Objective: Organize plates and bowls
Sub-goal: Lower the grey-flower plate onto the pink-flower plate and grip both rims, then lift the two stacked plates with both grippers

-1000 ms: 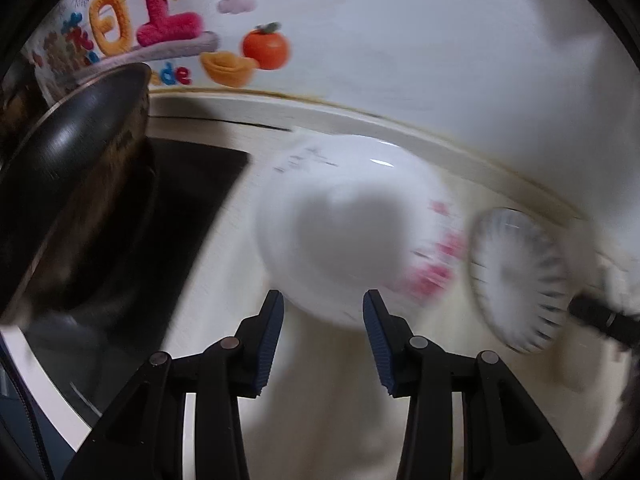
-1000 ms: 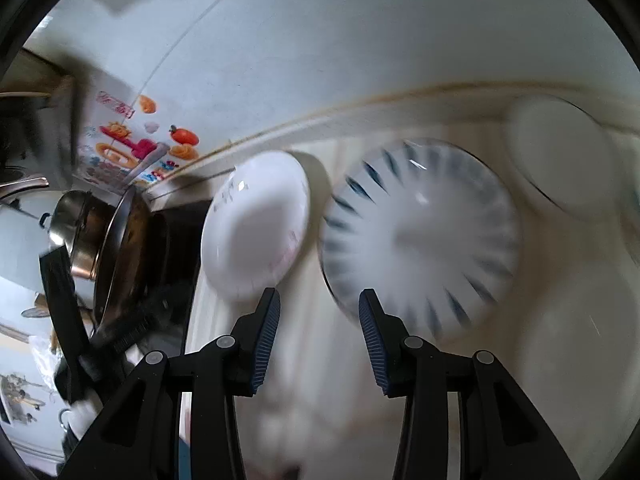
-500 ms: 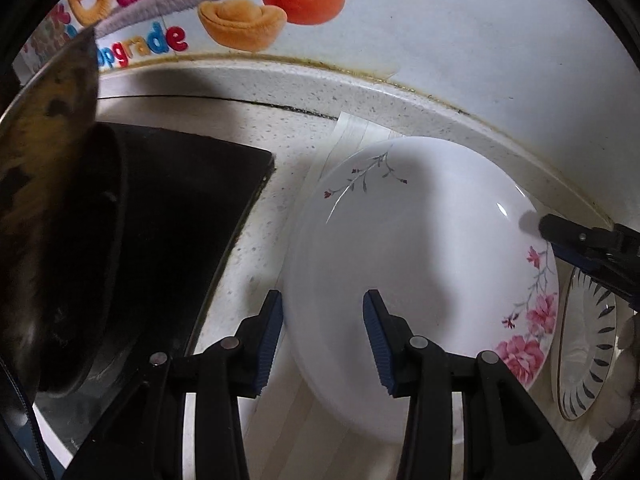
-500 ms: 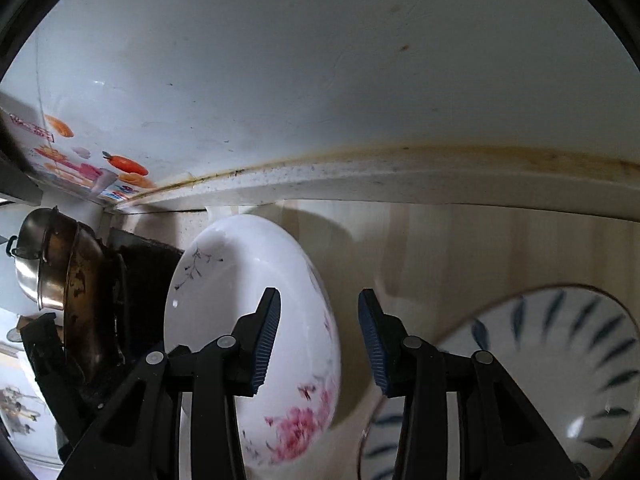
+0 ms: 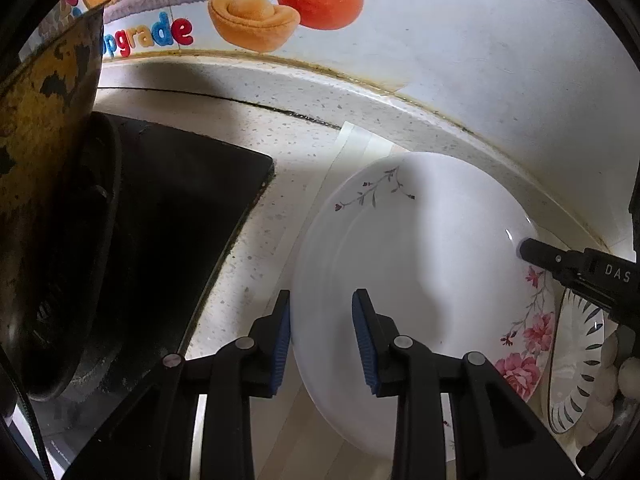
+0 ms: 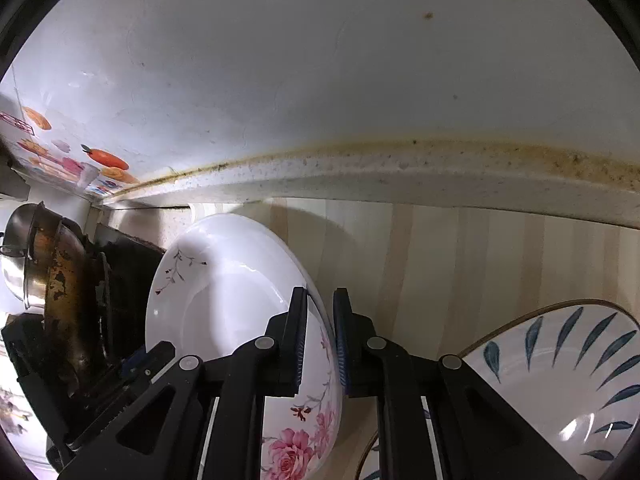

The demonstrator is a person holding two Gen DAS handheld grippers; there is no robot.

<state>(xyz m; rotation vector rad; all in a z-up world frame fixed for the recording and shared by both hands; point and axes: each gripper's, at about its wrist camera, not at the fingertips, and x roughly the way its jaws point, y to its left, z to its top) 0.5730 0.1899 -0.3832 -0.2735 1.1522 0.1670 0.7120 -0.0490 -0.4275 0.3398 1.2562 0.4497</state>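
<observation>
A white plate with pink flowers (image 5: 416, 264) lies on the wooden counter mat; it also shows in the right wrist view (image 6: 224, 292). My left gripper (image 5: 322, 336) is open, its jaws astride the plate's near left rim. My right gripper (image 6: 320, 340) has closed in on the plate's right rim, one jaw inside and one outside; its finger (image 5: 560, 260) shows at the plate's far edge in the left wrist view. A white plate with blue leaf marks (image 6: 560, 380) lies to the right, also seen in the left wrist view (image 5: 576, 364).
A black stove top (image 5: 168, 216) lies left of the plate, with a worn dark wok (image 5: 44, 128) on it. A steel pot (image 6: 16, 248) stands beyond. The white wall (image 6: 320, 60) and counter ledge (image 6: 400, 176) run along the back. Cartoon stickers (image 5: 256, 12) cover the wall.
Both grippers moved in on the flowered plate. The right jaws narrowed around its right rim. The left jaws came up to its left rim.
</observation>
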